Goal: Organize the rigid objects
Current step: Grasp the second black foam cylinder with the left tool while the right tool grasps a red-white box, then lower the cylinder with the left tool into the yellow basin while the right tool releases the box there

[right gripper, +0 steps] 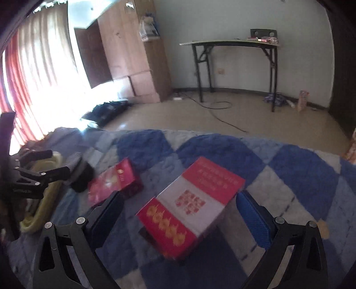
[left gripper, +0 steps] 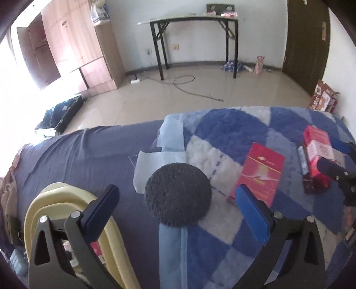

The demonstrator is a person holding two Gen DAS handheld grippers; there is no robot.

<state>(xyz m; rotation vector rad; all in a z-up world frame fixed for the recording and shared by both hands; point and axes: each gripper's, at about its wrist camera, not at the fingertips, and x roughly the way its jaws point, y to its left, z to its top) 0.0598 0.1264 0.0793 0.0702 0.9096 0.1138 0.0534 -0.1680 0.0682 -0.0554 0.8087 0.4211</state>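
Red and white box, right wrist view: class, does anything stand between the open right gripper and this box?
Nothing visible does. The red and white box lies on the checked blanket right ahead of the right gripper, whose jaws stand open to either side of it.

Light source: daylight from the left, through the curtain [right gripper: 33, 77] in the right wrist view; in the left wrist view the same side burns out to plain white.
Glare: the floor [left gripper: 200, 93] shines near the wardrobe [left gripper: 73, 49]; a bright patch washes over the suitcase [right gripper: 106, 111].
Brightness: the room is well lit, the wall [right gripper: 233, 22] even and pale; the door [left gripper: 307, 40] stays dark.
Shadows: soft, short ones under the red box [right gripper: 189, 206] on the bed [left gripper: 89, 155].
Blur: the near boxes and blanket [right gripper: 300, 173] are smeared, the far table [left gripper: 189, 20] sharper.
Distortion: strong fisheye bending, black corners around both views.
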